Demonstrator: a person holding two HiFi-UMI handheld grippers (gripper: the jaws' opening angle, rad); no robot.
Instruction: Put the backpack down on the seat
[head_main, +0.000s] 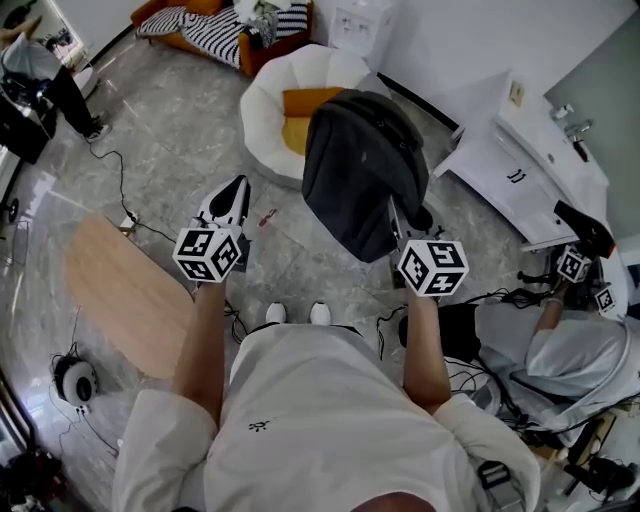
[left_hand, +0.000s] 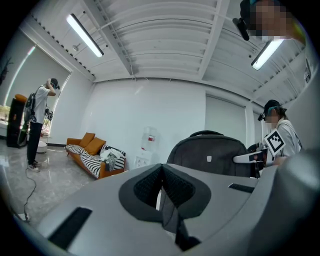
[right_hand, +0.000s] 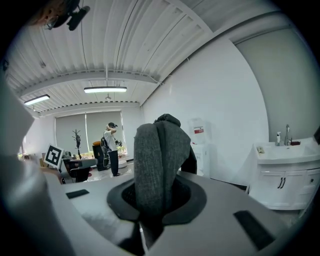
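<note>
A person in a white T-shirt holds a dark grey fabric backpack (head_main: 360, 170) up in the air with the right gripper (head_main: 394, 212), whose jaws are clenched on the bag's grey woven strap (right_hand: 157, 160). The bag hangs at gripper height, just in front of a white petal-shaped floor seat (head_main: 265, 110) with an orange cushion (head_main: 305, 100), and does not rest on it. The left gripper (head_main: 236, 190) is off to the side and well apart from the bag, its jaws pressed together with nothing between them.

The left gripper view shows a small pale shield-shaped badge (left_hand: 209, 159) on the bag's front, too small to read. A white water dispenser (left_hand: 148, 142) by the wall has a red label that is also illegible. Each gripper's cube has black-and-white square markers.

An orange sofa (left_hand: 85, 145) draped with a black-and-white striped blanket (left_hand: 92, 160) stands along the far wall. A white vanity cabinet with a sink (head_main: 520, 160) is at the right.
</note>
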